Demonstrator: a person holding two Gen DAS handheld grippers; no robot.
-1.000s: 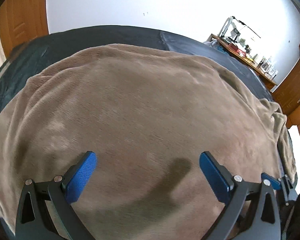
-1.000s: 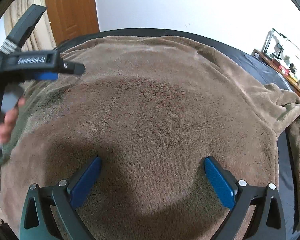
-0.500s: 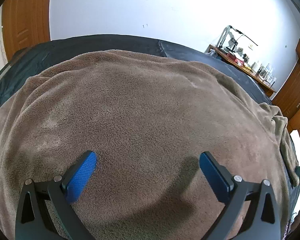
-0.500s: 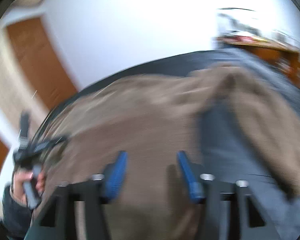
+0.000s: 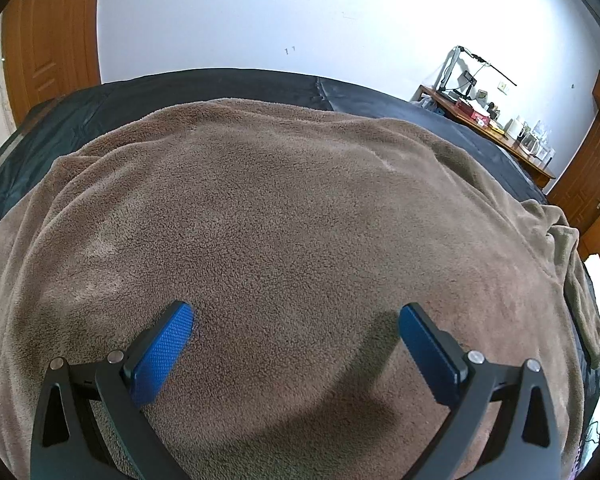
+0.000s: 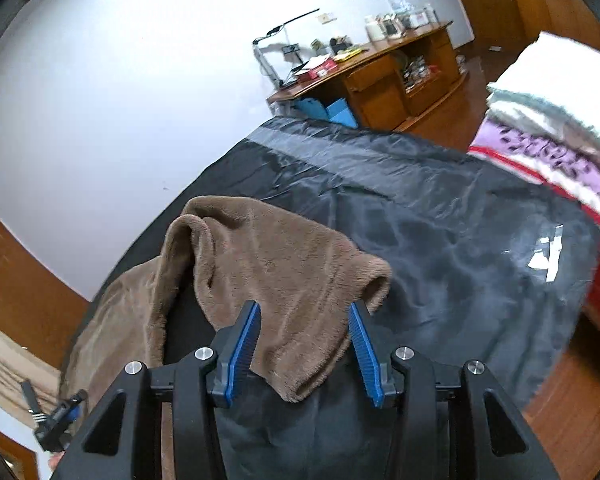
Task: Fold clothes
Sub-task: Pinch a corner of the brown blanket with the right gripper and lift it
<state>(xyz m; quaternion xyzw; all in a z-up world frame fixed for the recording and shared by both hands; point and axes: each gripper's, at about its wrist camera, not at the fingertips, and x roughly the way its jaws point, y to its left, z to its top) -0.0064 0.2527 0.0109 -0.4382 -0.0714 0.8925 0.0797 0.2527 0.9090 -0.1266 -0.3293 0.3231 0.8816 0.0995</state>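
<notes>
Right gripper: jaws part-way open, a flap of fabric lying between the blue pads; the pads are not pressed onto it, so no grip is made.
Left gripper: jaws spread wide, holding nothing, poised just above the fabric with its shadow falling beneath.
Brown fleece garment: spread broadly under and ahead of the left gripper; a rumpled corner sits directly between and beyond the right gripper's pads, with a raised fold to their left.
Black bed cover: beneath the garment, exposed ahead and to the right of the right gripper; also visible as a dark band beyond the garment's far edge from the left gripper.
Folded stack: white, purple and red fabrics, far right of the right gripper.
Wooden desk: far ahead of the right gripper, against the white wall, cluttered on top.
Wooden door: far left of the left gripper.
</notes>
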